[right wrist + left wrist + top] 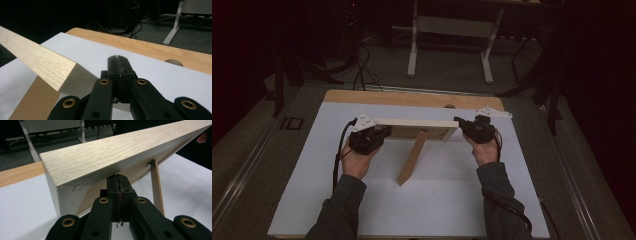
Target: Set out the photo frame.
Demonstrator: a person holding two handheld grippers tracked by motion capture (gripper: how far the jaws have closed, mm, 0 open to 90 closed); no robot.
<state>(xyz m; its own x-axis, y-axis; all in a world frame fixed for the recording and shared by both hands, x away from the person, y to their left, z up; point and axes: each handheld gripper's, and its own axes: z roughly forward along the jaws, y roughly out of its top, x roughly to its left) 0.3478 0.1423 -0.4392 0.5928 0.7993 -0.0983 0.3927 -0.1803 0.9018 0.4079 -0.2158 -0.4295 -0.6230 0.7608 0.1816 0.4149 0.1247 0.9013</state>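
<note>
Mid-frame, the wooden picture frame (412, 123) is standing on its easel leg (413, 157); the left gripper (373, 135) and right gripper (472, 126), jaws pressed together, are bracketing its ends. An uneven nudge could be tipping it flat.

White sheet (432, 200) over a wooden tabletop (412, 98), white desk frame (452, 30) and dark cables (362, 70) on the floor behind

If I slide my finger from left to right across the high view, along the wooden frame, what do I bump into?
Left gripper → wooden frame with its stand leg → right gripper.
</note>
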